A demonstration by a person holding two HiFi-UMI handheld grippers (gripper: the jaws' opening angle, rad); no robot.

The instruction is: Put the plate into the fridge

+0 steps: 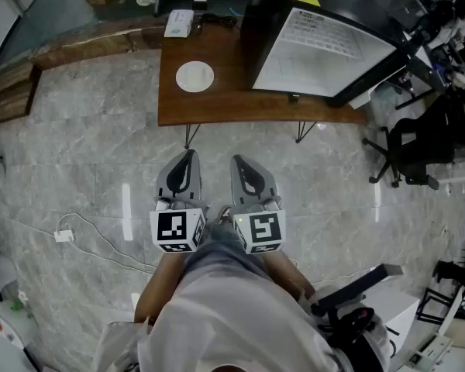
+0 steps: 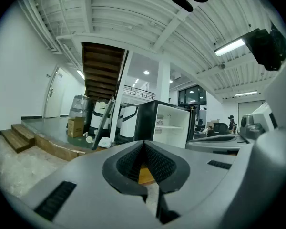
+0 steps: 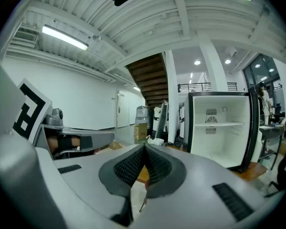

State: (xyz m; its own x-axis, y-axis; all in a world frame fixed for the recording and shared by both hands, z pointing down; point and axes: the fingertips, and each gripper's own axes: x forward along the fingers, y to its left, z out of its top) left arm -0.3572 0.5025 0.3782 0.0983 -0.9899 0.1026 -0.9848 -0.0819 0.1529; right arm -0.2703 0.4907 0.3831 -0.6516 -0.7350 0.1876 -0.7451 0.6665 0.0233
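A white round plate point(image 1: 194, 76) lies on the left part of the brown wooden table point(image 1: 217, 103). To its right stands a small black fridge point(image 1: 318, 41) with its door swung open; its white inside point(image 3: 226, 128) holds one shelf, also seen in the left gripper view point(image 2: 170, 127). My left gripper point(image 1: 184, 161) and right gripper point(image 1: 244, 165) hang side by side over the floor in front of the table, well short of the plate. Both are shut with nothing between the pads point(image 2: 144, 144) point(image 3: 144, 149).
A white box point(image 1: 179, 23) lies at the table's back left. Wooden steps point(image 1: 12, 91) rise at the left. A black office chair point(image 1: 415, 149) stands at the right. A white cable and plug point(image 1: 64, 236) lie on the marble floor at the left.
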